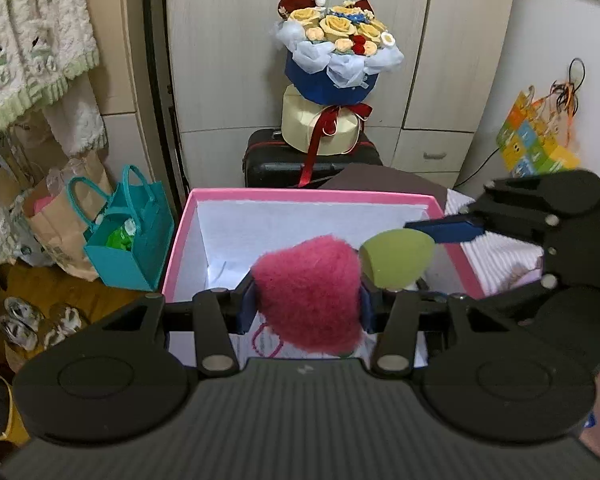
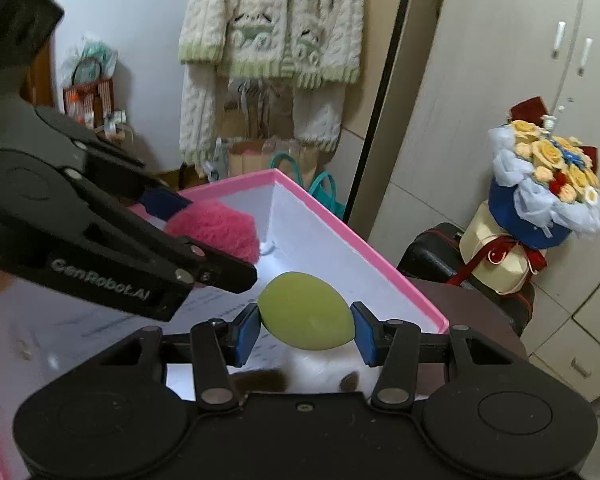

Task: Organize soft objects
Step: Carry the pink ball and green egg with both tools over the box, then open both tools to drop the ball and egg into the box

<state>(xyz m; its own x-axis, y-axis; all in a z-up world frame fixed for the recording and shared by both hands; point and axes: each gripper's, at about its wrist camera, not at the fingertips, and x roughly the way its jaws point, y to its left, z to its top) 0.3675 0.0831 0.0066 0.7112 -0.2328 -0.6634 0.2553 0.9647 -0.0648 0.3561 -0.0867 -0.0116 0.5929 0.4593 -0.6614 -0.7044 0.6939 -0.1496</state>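
Note:
My left gripper (image 1: 306, 302) is shut on a fuzzy pink heart-shaped toy (image 1: 310, 292), its blue pads pressed into both sides. It hangs over the open pink box (image 1: 312, 196) with white inner walls. From the right, my right gripper (image 1: 404, 248) comes in beside it, shut on a green egg-shaped soft toy (image 1: 396, 256). In the right wrist view the green toy (image 2: 306, 316) sits squeezed between the blue pads of the right gripper (image 2: 306, 330), above the pink box (image 2: 360, 240). The left gripper (image 2: 204, 236) with the pink toy (image 2: 216, 232) is at its left. A white plush with dark patches (image 2: 320, 372) lies beneath.
Behind the box stands a black suitcase (image 1: 268, 160) carrying a flower bouquet (image 1: 336, 52), in front of beige wardrobe doors (image 1: 228, 40). A teal bag (image 1: 128, 236) and a paper bag (image 1: 60, 216) sit left of the box. A knitted cardigan (image 2: 272, 28) hangs on the wall.

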